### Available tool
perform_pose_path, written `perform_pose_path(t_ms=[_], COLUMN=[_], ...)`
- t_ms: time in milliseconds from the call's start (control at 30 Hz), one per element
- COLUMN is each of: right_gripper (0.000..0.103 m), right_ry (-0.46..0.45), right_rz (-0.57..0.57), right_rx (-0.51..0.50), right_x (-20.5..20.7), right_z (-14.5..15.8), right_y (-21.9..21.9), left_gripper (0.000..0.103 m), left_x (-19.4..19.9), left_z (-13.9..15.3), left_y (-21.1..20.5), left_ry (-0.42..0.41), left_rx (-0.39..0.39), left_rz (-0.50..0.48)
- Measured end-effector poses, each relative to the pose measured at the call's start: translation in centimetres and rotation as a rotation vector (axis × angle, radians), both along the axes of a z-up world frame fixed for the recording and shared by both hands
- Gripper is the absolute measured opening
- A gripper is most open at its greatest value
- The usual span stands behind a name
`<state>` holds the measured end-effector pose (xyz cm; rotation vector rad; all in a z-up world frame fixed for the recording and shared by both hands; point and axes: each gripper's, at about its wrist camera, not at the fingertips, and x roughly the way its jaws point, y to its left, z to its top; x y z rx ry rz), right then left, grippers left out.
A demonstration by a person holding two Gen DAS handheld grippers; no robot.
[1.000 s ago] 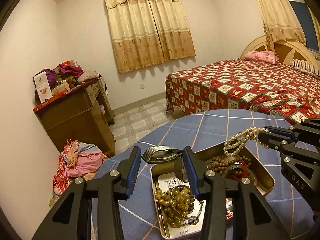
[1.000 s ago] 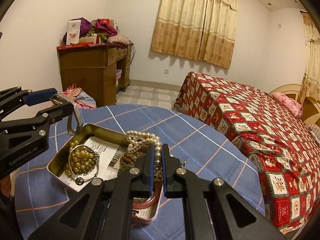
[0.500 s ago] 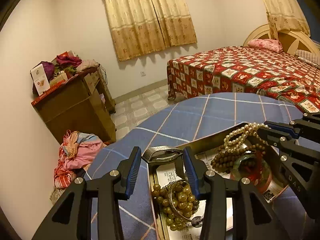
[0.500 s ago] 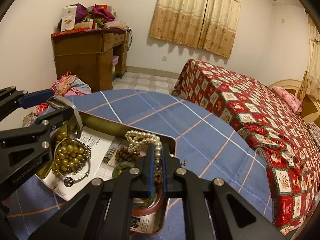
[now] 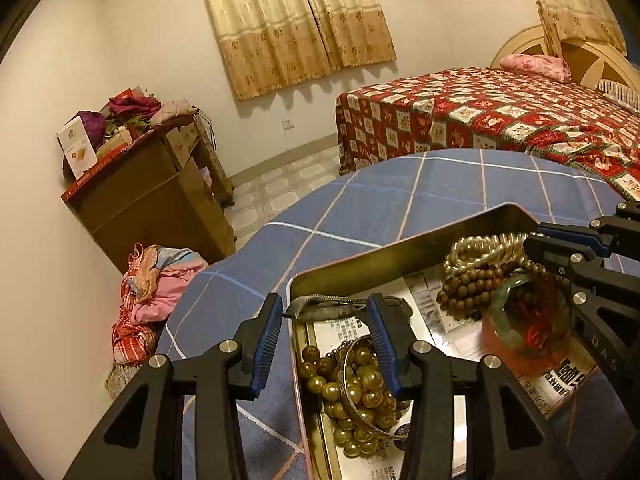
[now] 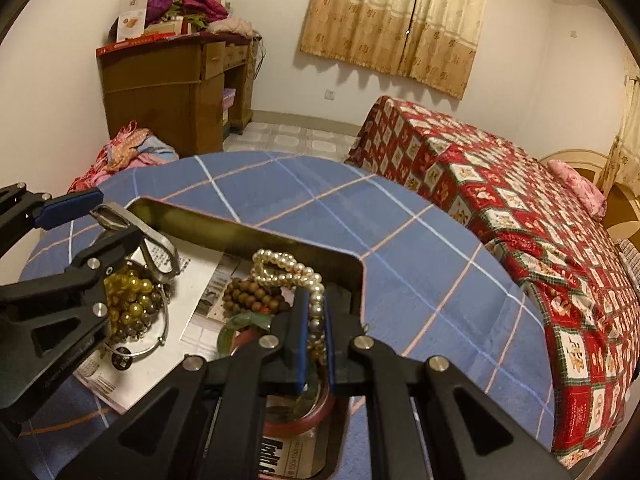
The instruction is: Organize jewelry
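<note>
Right wrist view: right tongs [image 6: 314, 322] clenched on the limp, slippery white pearl strand [image 6: 286, 268] over the gold rectangular tin [image 6: 256, 234], best pinched mid-strand; left tongs [image 5: 324, 334] released.

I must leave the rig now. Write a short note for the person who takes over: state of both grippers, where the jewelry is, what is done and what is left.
Right gripper: jaws shut on the white pearl bracelet, above the gold metal tin.
Left gripper: jaws open, the silver metal watch band hanging over one finger at the tin's corner.
Already in the tin: amber bead bracelet, thin silver bangle, brown wooden bead bracelet, green jade bangle, red bangle.
Left: release the pearls into the tin, then settle the watch band inside.
</note>
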<state>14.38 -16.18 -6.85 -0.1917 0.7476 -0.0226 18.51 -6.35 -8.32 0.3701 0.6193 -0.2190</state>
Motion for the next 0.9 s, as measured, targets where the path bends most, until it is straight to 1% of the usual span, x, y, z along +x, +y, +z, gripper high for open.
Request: perform_pose_path(t_ms=[33, 67, 100, 133, 167, 200, 367, 467, 533, 633, 733, 900], right_gripper=[0.010, 0.016, 0.031, 0.039, 0.049, 0.056, 0.056, 0.064, 0.065, 0.067, 0.069, 0.070], right_ry=[0.005, 0.004, 0.006, 0.006, 0.000, -0.010, -0.062, -0.130, -0.174, -0.218, -0.241, -0.251], right_rz=[0.003, 0.001, -0.002, 0.000, 0.003, 0.002, -0.037, -0.059, -0.068, -0.067, -0.066, -0.071], right_rx=[0.003, 0.005, 0.006, 0.014, 0.019, 0.015, 0.025, 0.016, 0.023, 0.013, 0.032, 0.054], right_x=[0.0, -0.1, -0.1, -0.3, -0.6, -1.0, -3.4, -5.6, -7.0, -8.5, -9.3, -9.5], right_z=[-0.1, -0.1, -0.1, -0.1, 0.0, 0.2, 1.9, 3.8, 5.1, 6.5, 7.4, 7.4], right_y=[0.0, 0.0, 0.1, 0.0, -0.1, 0.0, -0.9, -1.1, -1.1, -0.9, -1.0, -1.5], left_gripper=[0.047, 0.050, 0.062, 0.077, 0.082, 0.085, 0.085, 0.085, 0.085, 0.085, 0.085, 0.085], left_x=[-0.1, -0.3, -0.6, -1.1, -1.4, -2.1, -4.6, -6.2, -7.6, -8.9, -9.7, -10.3], left_z=[0.0, 0.2, 0.4, 0.9, 1.2, 1.9, 4.1, 5.2, 5.9, 6.7, 7.3, 8.0], left_y=[-0.1, -0.1, -0.2, -0.1, 0.1, 0.5, 3.0, 4.2, 5.0, 5.8, 6.3, 6.7], left_ry=[-0.005, -0.010, -0.022, -0.051, -0.072, -0.101, -0.136, -0.163, -0.186, -0.197, -0.207, -0.220], left_rx=[0.012, 0.017, 0.019, 0.022, 0.020, 0.004, -0.051, -0.071, -0.086, -0.094, -0.110, -0.112], left_rz=[0.007, 0.008, 0.010, 0.026, 0.041, 0.055, 0.102, 0.129, 0.140, 0.145, 0.151, 0.159])
